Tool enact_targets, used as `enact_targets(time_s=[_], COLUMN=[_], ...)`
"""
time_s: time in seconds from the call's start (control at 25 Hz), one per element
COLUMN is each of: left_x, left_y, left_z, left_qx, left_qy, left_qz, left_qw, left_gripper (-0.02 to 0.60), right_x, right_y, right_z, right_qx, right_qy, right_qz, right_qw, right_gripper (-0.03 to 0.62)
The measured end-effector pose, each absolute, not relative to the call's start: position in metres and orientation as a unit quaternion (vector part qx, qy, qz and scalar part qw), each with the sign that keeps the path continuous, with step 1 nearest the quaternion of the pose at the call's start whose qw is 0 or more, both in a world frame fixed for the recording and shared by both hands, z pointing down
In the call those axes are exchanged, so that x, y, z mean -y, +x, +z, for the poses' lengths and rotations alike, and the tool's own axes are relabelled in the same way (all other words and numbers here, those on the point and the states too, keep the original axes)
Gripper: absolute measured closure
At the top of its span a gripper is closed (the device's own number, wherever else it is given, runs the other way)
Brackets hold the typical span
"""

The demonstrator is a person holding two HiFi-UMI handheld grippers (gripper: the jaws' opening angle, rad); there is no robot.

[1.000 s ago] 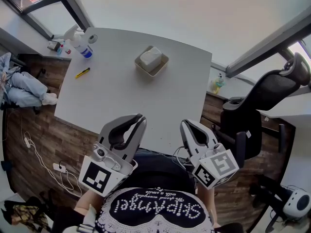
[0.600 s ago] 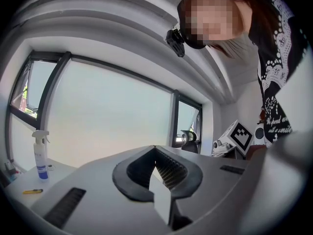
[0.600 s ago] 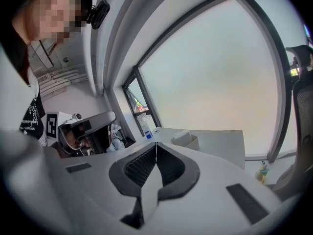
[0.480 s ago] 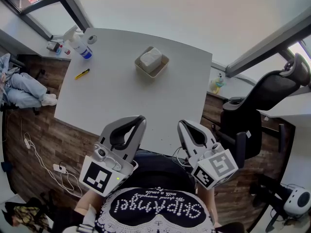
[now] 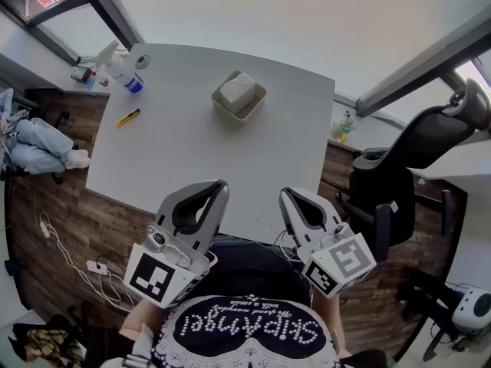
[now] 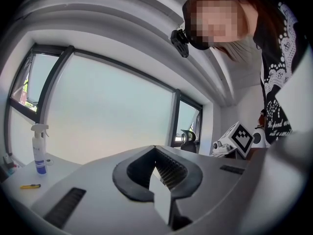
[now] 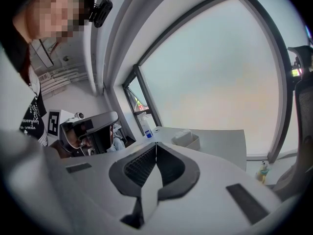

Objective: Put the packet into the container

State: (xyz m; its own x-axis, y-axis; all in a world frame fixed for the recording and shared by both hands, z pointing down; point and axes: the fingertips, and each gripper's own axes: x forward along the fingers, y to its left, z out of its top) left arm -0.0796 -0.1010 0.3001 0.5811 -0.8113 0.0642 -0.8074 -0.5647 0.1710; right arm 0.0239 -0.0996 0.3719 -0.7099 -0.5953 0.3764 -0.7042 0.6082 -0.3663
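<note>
White tabletop (image 5: 192, 159) had the pale, soft plastic packet (image 5: 237, 90) already sitting inside the shallow beige container (image 5: 261, 96) at its far side, and your left gripper (image 5: 221, 185) and right gripper (image 5: 285, 196) were both closed on nothing at the near edge, so your best move was parking them clear of it.

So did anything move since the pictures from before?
Only a little. The left gripper pinched its jaws fully shut, with nothing between them. Everything else stayed as it was: the right gripper shut and empty, the packet in the container, the spray bottle and the yellow cutter on the table.
</note>
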Motion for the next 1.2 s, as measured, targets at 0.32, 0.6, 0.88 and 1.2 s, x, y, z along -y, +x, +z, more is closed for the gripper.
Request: enact_targets(time_s=[0.32, 0.6, 0.88, 1.2], left_x=[0.106, 0.105, 0.102, 0.1], left_y=[-0.088, -0.087, -0.081, -0.079], left_z=[0.3, 0.305, 0.306, 0.306], left_qx=[0.466, 0.463, 0.454, 0.448], left_qy=[0.88, 0.881, 0.885, 0.887], left_qz=[0.0, 0.0, -0.002, -0.001], left_qw=[0.088, 0.096, 0.105, 0.108], left_gripper=[0.574, 0.574, 0.574, 0.574], right_x=[0.1, 0.099, 0.099, 0.097], right_y=[0.021, 0.016, 0.017, 0.016], right_z=[0.37, 0.372, 0.373, 0.372], right_qx=[0.889, 0.894, 0.894, 0.895], right_qy=[0.367, 0.358, 0.358, 0.356], right_qz=[0.247, 0.239, 0.239, 0.237], right_qw=[0.113, 0.126, 0.127, 0.126], right_gripper=[0.582, 0.582, 0.582, 0.582])
